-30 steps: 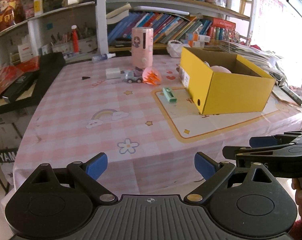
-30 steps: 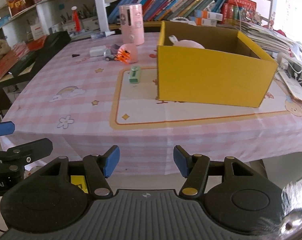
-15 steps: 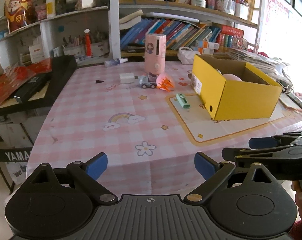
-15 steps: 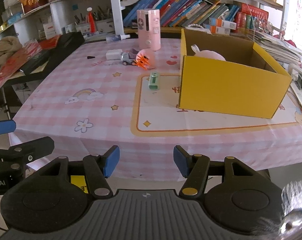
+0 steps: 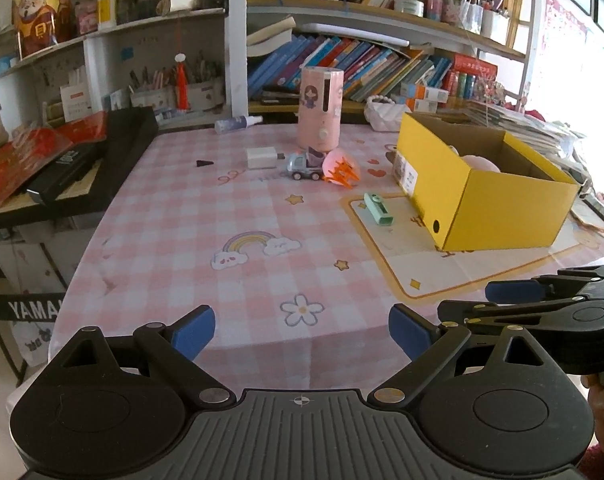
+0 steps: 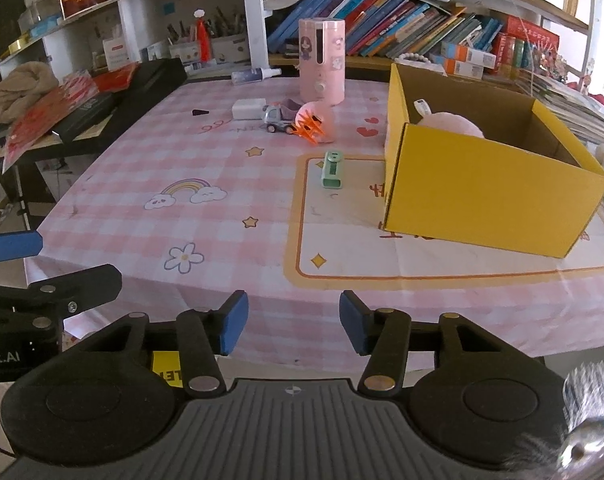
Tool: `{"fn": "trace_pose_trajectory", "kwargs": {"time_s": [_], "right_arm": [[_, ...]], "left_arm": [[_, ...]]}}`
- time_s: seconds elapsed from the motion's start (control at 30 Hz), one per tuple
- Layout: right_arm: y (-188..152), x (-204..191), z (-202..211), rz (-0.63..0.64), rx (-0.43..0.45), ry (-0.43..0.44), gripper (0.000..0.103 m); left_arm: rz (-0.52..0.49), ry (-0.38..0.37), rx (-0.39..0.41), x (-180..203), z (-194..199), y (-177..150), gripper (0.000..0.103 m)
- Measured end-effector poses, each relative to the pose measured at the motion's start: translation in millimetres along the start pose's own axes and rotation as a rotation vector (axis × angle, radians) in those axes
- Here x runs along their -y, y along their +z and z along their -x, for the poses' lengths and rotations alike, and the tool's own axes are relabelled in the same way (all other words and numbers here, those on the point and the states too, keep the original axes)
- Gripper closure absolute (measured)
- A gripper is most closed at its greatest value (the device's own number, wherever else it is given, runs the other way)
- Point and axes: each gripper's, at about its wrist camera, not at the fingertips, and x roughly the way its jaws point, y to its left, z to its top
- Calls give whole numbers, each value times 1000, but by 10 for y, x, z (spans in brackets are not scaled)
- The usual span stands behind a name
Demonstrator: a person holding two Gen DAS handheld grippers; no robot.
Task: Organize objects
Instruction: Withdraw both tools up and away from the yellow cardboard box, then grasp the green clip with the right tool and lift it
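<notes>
I hold my left gripper (image 5: 302, 330) low at the near edge of the table (image 5: 262, 280). Its blue fingers stand wide apart and hold nothing. My right gripper (image 6: 293, 328) is just beside it, also at the near edge. Its fingers have just been closing a bit, but there is a gap between them and nothing in it.

All the things sit far across the pink checked cloth. A yellow box (image 6: 489, 196) stands open on the right, with a soft pink toy (image 6: 449, 124) inside it. Left of the box lies a small green thing (image 6: 333, 169) on the cream mat. Farther back are a pink ball with orange spikes (image 6: 315, 120), touching a little grey truck (image 6: 278, 118). A white plug (image 6: 249, 109) lies beside the truck. A tall pink can (image 6: 321, 60) stands behind them, and a small bottle (image 6: 256, 75) lies at the far edge. A tiny black bit (image 6: 200, 112) lies off to the left.

Nothing stands between my grippers and the toys, only bare cloth. Shelves of books (image 5: 365, 68) fill the wall behind.
</notes>
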Motion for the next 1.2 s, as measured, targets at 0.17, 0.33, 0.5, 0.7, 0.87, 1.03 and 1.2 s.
{"fn": "trace_pose_trajectory", "kwargs": {"time_s": [0.17,0.33,0.5,0.7,0.87,1.03,1.2], "right_arm": [[131,-7,-164,14,0,13,58],[330,-3,-343,37,15,8,58],[584,34,-542,50,49,9,60],[910,110,-775,42,93,12,64],[1095,143,-965,48,96,14,72],[1196,162,-1194,59,55,21,74],[1203,156,-1475,79,-2,-27,74]], "left_arm": [[-10,11,1,-24,-161,121,8],[11,26,16,-91,-350,295,8],[30,40,34,-162,-564,513,8],[28,57,40,-197,-821,728,9],[31,68,41,-218,-1009,856,10],[41,77,13,-252,-1201,930,14],[42,84,-3,-267,-1370,1020,14]]}}
